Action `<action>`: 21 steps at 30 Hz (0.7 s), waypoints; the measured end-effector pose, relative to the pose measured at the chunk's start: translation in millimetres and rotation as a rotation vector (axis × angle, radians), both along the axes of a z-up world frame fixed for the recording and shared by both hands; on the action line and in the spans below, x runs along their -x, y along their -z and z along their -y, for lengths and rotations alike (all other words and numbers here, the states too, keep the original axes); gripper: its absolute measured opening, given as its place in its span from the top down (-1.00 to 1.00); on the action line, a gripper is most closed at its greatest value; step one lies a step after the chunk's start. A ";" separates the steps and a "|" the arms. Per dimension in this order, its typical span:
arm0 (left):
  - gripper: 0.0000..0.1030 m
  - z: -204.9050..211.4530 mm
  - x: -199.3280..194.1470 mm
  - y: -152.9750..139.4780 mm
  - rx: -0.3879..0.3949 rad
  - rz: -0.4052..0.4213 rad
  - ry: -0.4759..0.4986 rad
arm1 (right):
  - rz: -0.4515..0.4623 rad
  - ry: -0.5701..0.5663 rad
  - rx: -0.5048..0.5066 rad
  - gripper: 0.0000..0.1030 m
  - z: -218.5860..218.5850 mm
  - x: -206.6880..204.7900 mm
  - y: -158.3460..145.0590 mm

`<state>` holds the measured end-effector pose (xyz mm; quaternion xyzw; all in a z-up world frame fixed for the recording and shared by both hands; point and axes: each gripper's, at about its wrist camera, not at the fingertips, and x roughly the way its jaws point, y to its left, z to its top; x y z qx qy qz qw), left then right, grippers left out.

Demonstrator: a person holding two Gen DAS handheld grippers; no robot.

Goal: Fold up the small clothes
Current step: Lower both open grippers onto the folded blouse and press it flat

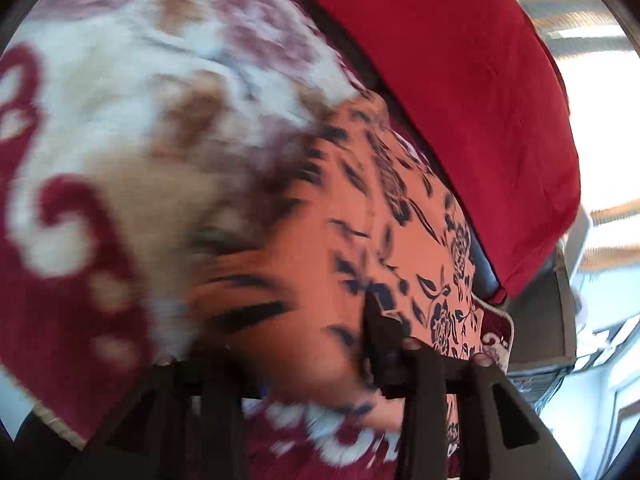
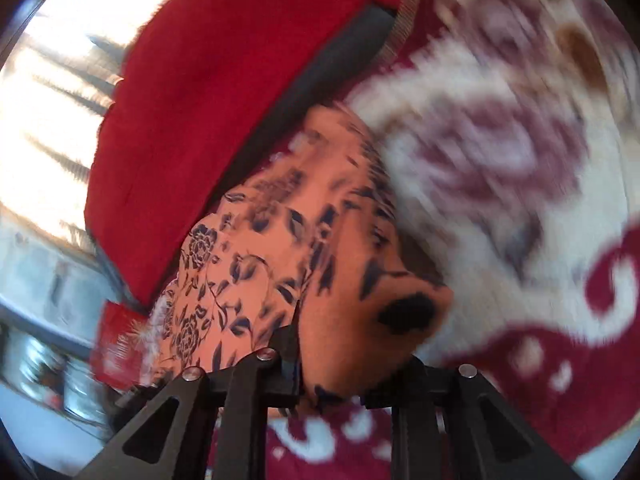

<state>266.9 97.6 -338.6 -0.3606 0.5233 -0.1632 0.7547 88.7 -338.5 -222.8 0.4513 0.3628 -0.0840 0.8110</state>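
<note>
An orange garment with a dark floral print (image 1: 360, 220) (image 2: 280, 248) lies bunched on a red and white patterned blanket (image 1: 100, 120) (image 2: 520, 160). My left gripper (image 1: 308, 320) is low over its near edge. Its jaws stand apart; one black finger (image 1: 380, 332) shows, and the other is hidden under a blurred fold of cloth lying between them. My right gripper (image 2: 348, 344) is shut on a thick fold of the same garment. One of its fingers (image 2: 288, 344) presses the cloth's side, while the other is covered by the cloth.
A big red cushion (image 1: 460, 100) (image 2: 220, 80) with a dark edge runs along the far side of the garment. Bright window light shows behind it. A small red packet (image 2: 116, 344) lies at the blanket's edge, near furniture and clutter.
</note>
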 end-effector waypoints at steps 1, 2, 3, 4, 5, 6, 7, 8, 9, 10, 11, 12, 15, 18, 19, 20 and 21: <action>0.08 -16.7 7.1 -6.9 -0.019 0.015 -0.043 | 0.016 0.019 -0.054 0.44 8.6 9.7 1.1; 0.02 -27.1 11.9 -12.6 -0.051 0.023 -0.076 | 0.028 0.047 -0.071 0.39 15.5 19.3 -0.6; -0.05 -39.7 18.0 -22.4 -0.108 0.042 -0.123 | 0.040 0.089 -0.058 0.36 21.6 33.6 -6.8; -0.05 -49.8 25.5 -33.2 -0.149 0.077 -0.155 | 0.050 0.130 -0.027 0.36 27.2 47.3 -14.7; -0.05 -54.4 27.7 -43.0 -0.180 0.111 -0.172 | 0.057 0.170 0.020 0.36 32.1 59.9 -23.7; -0.05 -55.5 29.9 -57.2 -0.226 0.157 -0.181 | 0.063 0.200 0.068 0.36 34.0 68.2 -32.1; -0.08 -51.8 30.4 -69.4 -0.257 0.196 -0.178 | 0.079 0.227 0.132 0.36 35.0 74.5 -43.1; -0.11 -44.9 29.3 -78.1 -0.272 0.226 -0.168 | 0.100 0.236 0.174 0.36 34.9 77.2 -51.4; -0.20 -33.9 26.4 -89.1 -0.287 0.265 -0.143 | 0.128 0.235 0.203 0.36 34.3 74.9 -59.6; -0.31 -14.6 22.7 -101.2 -0.310 0.314 -0.091 | 0.153 0.218 0.215 0.36 32.2 68.5 -65.0; -0.38 -1.3 18.3 -106.3 -0.327 0.335 -0.053 | 0.165 0.194 0.217 0.36 32.9 56.6 -68.5; -0.46 17.5 12.3 -109.7 -0.353 0.345 -0.003 | 0.165 0.152 0.220 0.36 27.2 42.6 -69.8; -0.46 61.3 -5.7 -106.1 -0.389 0.340 0.086 | 0.133 0.013 0.249 0.36 2.4 -8.1 -65.2; -0.46 97.5 -25.4 -85.4 -0.427 0.287 0.118 | 0.084 -0.096 0.296 0.36 -28.0 -59.0 -49.2; -0.46 108.0 -32.0 -74.4 -0.437 0.268 0.126 | 0.078 -0.130 0.299 0.36 -37.7 -73.6 -46.3; -0.46 115.3 -35.1 -63.3 -0.454 0.253 0.138 | 0.073 -0.160 0.297 0.36 -44.6 -85.8 -42.4; -0.46 122.3 -34.3 -57.8 -0.469 0.244 0.150 | 0.066 -0.186 0.299 0.36 -51.1 -100.2 -36.9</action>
